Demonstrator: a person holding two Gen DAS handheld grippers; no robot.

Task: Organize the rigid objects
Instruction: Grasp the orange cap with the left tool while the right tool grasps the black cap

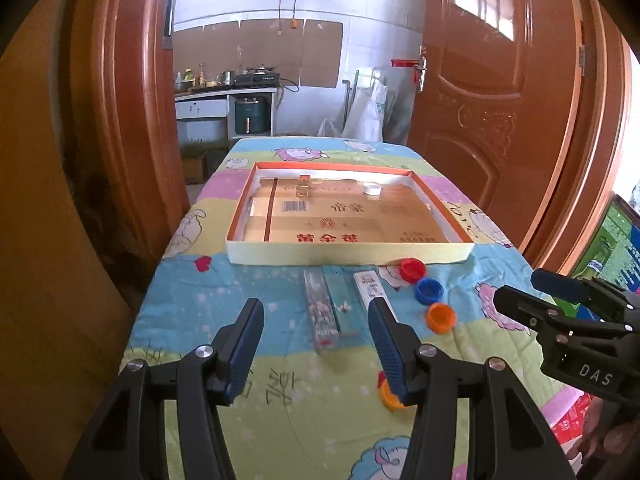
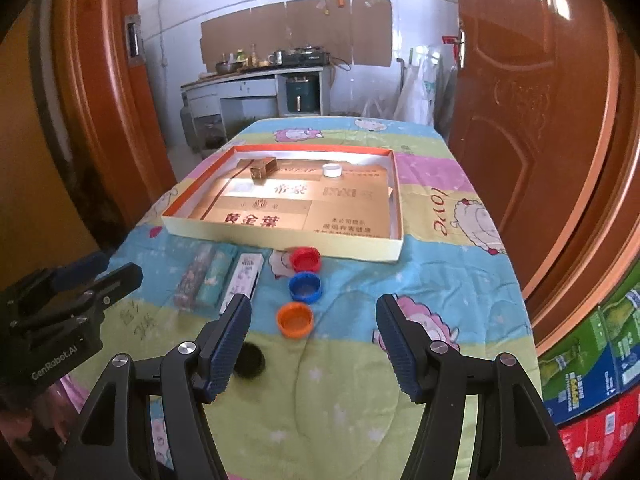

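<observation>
Grippers: left gripper and right gripper both spread, holding nothing.
Risk: orange cap may skid from a grazing finger.

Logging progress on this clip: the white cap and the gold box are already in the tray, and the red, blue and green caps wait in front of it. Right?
Not quite: the third cap is orange, not green, as the right wrist view shows. The white cap and gold box do lie in the tray.

Red cap, blue cap, orange cap lined before tray.
</observation>
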